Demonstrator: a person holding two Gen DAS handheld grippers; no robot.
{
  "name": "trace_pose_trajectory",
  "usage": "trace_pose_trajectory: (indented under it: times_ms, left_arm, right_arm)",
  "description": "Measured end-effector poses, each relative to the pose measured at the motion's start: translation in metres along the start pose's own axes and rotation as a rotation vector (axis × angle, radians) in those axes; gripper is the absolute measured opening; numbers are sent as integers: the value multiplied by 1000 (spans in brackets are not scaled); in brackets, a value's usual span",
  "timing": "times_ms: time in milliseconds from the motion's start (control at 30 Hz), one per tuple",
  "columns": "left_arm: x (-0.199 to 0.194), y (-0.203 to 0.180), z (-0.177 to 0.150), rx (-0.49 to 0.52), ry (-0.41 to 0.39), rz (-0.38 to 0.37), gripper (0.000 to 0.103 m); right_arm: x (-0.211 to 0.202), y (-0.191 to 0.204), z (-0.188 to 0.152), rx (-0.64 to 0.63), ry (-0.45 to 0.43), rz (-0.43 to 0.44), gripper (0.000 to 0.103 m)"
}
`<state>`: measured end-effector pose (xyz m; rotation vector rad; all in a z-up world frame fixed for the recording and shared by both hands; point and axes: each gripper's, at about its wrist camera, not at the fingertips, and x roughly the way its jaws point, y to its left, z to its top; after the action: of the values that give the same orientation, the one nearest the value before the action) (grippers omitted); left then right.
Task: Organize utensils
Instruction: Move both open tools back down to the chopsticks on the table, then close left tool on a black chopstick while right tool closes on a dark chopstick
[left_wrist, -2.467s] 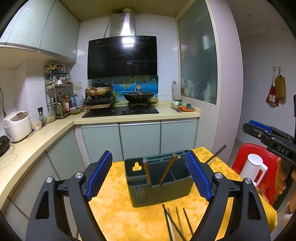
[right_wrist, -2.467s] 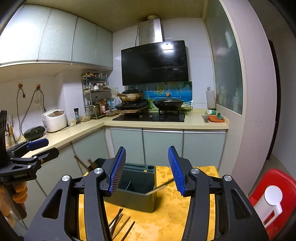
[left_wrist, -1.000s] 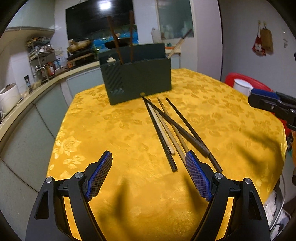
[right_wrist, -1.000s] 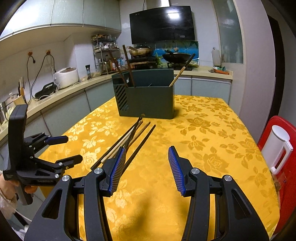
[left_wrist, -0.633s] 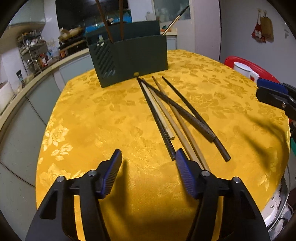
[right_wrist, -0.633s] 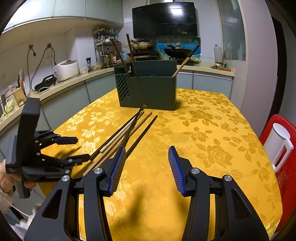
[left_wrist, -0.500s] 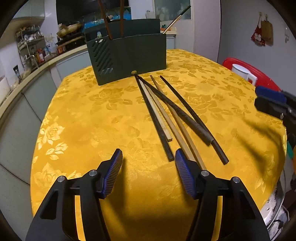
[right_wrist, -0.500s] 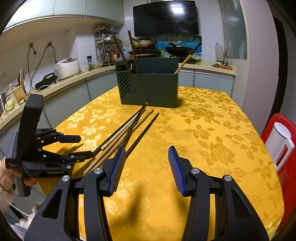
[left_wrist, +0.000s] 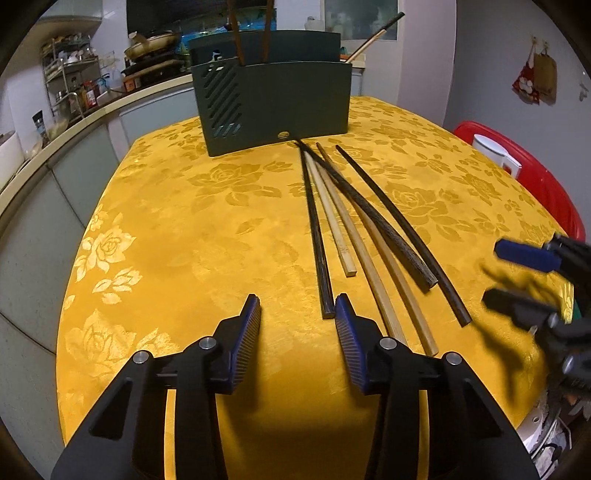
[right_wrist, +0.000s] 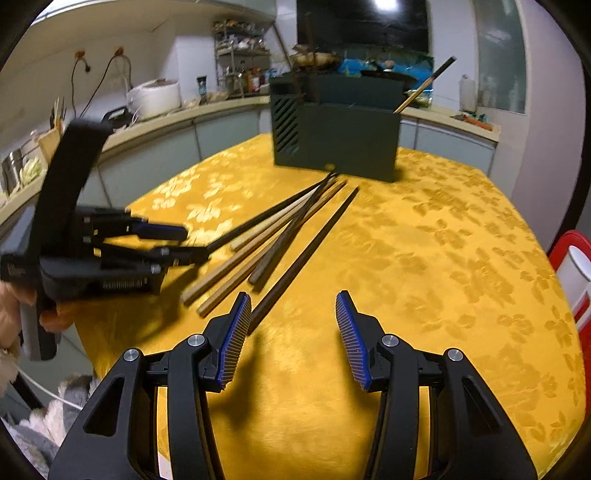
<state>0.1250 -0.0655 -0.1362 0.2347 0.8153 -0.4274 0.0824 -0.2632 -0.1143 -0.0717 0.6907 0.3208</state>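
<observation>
Several chopsticks (left_wrist: 354, 221), dark and pale, lie fanned on the yellow tablecloth (left_wrist: 184, 229), their far tips near a dark green utensil holder (left_wrist: 273, 107) that has three chopsticks standing in it. My left gripper (left_wrist: 297, 314) is open and empty, its right pad beside the near end of the leftmost dark chopstick (left_wrist: 317, 251). My right gripper (right_wrist: 293, 317) is open and empty, its left pad next to the near end of a dark chopstick (right_wrist: 306, 254). The chopsticks (right_wrist: 273, 236) and the holder (right_wrist: 336, 140) show in the right wrist view too.
A red stool with a white kettle (left_wrist: 495, 155) stands right of the table. The kitchen counter (right_wrist: 177, 122) with a rice cooker (right_wrist: 155, 96) runs along the left and back. The table edge is close below both grippers.
Both grippers have dropped lower and moved in toward the near ends of the chopsticks. The left jaws have narrowed a little but stay open.
</observation>
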Motion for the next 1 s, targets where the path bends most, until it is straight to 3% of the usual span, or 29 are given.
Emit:
trace_pose_trajectory:
  times_ms: [167,300,600,867,1000]
  left_arm:
    - [0,2,0,-13,-7,-14,35]
    - [1,5,0,-21,-11,-10,29]
    - [-1,10,-1,-64,-20,-59,24]
    - [1,-2,-1,-26,-42,-64,24]
    - [2,0,0,-44,-46,-84,15]
  right_arm:
    - [10,16,-5,-31,24,20,47]
    - [13,21,-6,-66,22,-20,47]
    - [11,-12,-6,20,30,-118,45]
    - [14,-12,-7,33,18,-80,31]
    - [16,-13,-5,53,10,-60,29]
